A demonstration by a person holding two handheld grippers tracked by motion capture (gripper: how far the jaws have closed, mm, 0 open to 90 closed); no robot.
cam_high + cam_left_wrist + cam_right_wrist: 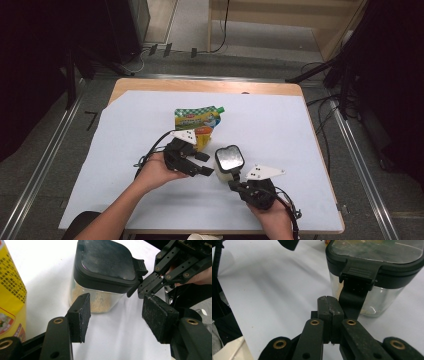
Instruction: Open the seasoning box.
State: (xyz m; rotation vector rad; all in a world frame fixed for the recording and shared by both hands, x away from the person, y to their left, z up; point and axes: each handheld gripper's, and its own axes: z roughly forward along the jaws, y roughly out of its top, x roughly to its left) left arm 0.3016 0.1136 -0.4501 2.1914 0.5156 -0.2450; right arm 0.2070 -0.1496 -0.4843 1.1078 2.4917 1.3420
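Observation:
A clear jar (pixel 229 159) with a black lid holds a layer of tan powder (pixel 100 303) and stands mid-table. Its latch (pixel 357 282) hangs down on the near side. My right gripper (pixel 329 303) is shut with nothing between its pads. Its tips sit right beside the lower end of the latch (pixel 135 287), and I cannot tell whether they touch. My left gripper (pixel 116 310) is open just left of the jar (pixel 105 267), with the pads clear of the glass. Seen from above, the left gripper (pixel 204 164) and right gripper (pixel 233 185) flank the jar.
A yellow and green spouted pouch (pixel 199 121) lies behind the left gripper, close to its far side (pixel 10 290). A white sheet (pixel 280 125) covers the wooden table (pixel 200 86). Cables and stand legs lie on the floor beyond the table.

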